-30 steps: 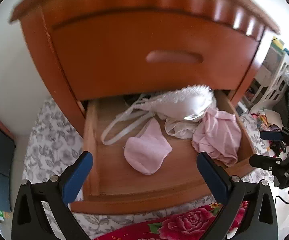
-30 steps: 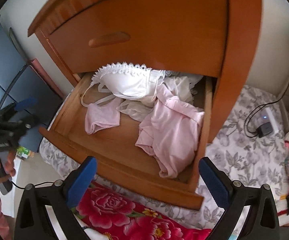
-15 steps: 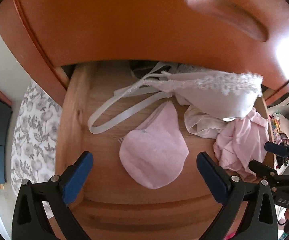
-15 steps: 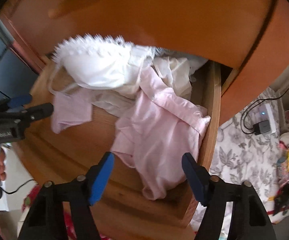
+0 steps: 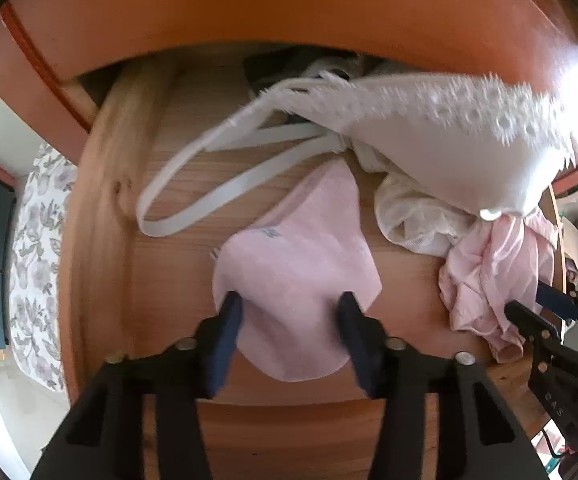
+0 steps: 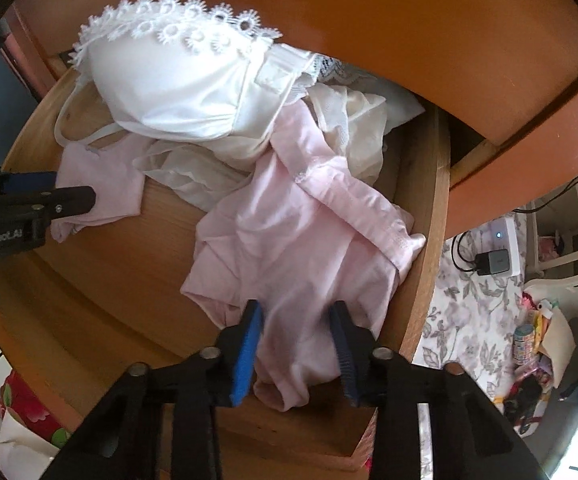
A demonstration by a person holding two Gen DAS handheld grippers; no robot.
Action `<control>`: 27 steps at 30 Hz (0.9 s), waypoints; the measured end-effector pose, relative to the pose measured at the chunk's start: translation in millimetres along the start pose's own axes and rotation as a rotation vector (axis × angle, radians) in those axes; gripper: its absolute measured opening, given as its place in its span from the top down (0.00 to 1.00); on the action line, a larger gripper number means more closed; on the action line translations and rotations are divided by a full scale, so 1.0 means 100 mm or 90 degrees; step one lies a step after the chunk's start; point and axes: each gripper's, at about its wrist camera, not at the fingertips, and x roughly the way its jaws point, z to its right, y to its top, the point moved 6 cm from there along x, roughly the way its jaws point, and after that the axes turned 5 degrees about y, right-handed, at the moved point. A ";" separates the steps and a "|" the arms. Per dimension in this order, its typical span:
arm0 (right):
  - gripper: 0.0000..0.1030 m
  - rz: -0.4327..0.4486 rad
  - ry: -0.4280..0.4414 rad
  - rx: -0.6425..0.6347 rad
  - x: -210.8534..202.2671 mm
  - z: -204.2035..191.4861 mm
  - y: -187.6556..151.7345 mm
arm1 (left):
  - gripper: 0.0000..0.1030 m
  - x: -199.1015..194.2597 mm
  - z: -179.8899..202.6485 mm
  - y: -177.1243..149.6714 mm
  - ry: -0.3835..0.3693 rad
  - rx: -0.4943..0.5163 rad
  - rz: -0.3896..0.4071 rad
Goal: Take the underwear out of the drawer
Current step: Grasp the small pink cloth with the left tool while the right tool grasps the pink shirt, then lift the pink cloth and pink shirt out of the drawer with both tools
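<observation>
The drawer [image 5: 101, 216] stood pulled out of the wooden cabinet [image 5: 289, 8]; the underwear lay loose on its wooden floor. The small pink piece [image 5: 293, 264] lay near the front edge, left of centre; the larger pink garment [image 6: 301, 240] was heaped against the right wall, toward the front right corner; a white lace-trimmed bra [image 6: 177, 80] and a cream garment [image 6: 353, 128] sat at the back edge.

The left gripper [image 5: 287, 312] pointed steeply down; its jaws had just been closing, with the small pink piece bunched between them and the pads pressing into it. The right gripper [image 6: 295, 328] had likewise been closing; its jaws pinched a fold of the larger pink garment.

The fabric appeared light, soft and limp; it would probably sag and trail when lifted; a raised fold near the front edge offered the best hold. The bra strap [image 5: 193, 204] might snag.

Beneath the cabinet lay a floral grey cloth [image 6: 473, 304]; a charger [image 6: 493, 260] rested on it.
</observation>
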 end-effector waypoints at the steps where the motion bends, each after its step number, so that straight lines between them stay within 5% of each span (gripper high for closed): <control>1: 0.71 0.000 -0.003 0.000 0.00 -0.01 -0.01 | 0.62 0.01 0.01 -0.05 -0.001 0.004 0.002; 6: 0.91 0.002 -0.009 0.010 -0.02 -0.02 -0.05 | 0.79 0.01 -0.04 -0.14 -0.016 -0.005 0.012; 9: 0.93 0.014 0.001 0.018 -0.08 0.02 -0.08 | 0.86 -0.03 -0.09 -0.20 -0.026 -0.005 0.020; 27: 0.93 0.140 -0.015 0.018 -1.13 0.07 -0.11 | 0.88 -1.19 -0.14 -0.45 -0.031 0.004 0.176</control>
